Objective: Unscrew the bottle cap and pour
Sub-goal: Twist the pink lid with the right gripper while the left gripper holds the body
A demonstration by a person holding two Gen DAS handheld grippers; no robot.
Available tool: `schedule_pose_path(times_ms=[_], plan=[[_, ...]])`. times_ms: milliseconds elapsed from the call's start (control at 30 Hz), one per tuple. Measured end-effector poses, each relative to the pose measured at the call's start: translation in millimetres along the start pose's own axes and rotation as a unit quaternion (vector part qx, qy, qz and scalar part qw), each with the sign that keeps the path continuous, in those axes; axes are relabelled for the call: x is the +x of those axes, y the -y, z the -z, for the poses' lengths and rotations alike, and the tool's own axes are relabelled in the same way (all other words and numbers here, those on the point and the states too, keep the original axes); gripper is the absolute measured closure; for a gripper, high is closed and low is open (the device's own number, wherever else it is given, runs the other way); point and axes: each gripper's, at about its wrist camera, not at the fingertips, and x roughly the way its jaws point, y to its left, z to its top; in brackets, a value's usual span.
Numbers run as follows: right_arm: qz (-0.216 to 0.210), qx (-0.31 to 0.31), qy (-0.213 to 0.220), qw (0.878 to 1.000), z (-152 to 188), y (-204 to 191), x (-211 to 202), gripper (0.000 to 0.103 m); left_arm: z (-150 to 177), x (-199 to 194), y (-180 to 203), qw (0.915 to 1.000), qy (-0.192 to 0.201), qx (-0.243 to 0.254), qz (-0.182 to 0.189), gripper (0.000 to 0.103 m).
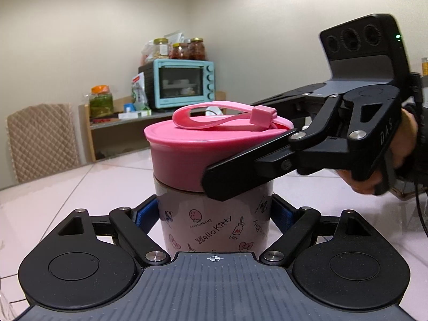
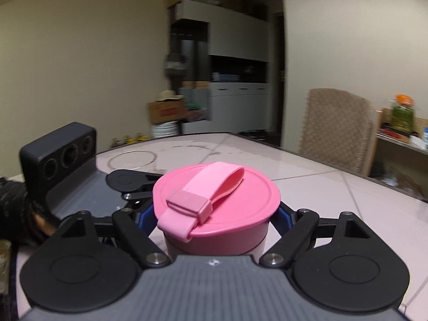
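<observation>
Hello Kitty bottle (image 1: pixel 214 230) upright on the pale tiled table (image 1: pixel 80 184), near edge | left gripper (image 1: pixel 215 214) jaws clamped on its printed body | right gripper (image 2: pixel 214 214) jaws closed around the pink cap (image 2: pixel 222 200), strap (image 2: pixel 206 195) lying on top | teal toaster oven (image 1: pixel 184 83) on far shelf, quilted chair (image 1: pixel 42 139) at left

The bottle (image 1: pixel 214 227) is showing "Hello Kitty", "Milk" and "Strawberry" printed upside down across its pale wall, and the right gripper (image 1: pixel 240 171) is carrying "DAS" on its body.
</observation>
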Motion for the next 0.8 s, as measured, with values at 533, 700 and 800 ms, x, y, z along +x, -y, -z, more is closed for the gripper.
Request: schedule_pose_path(times_ms=[533,700,800], plan=[[0.059,0.037,0.014,0.997,-11,-31,-20,0.009,0,0,-1,1.0000,0.000,0.000,0.002,0.014],[0.121,0.041,0.015,0.992,-8,-50,-14,0.008,-1,0,-3,1.0000,0.000,-0.001,0.001,0.014],[0.157,0.041,0.017,0.987,-2,-62,-13,0.008,-1,0,-2,1.0000,0.000,-0.001,0.001,0.014]])
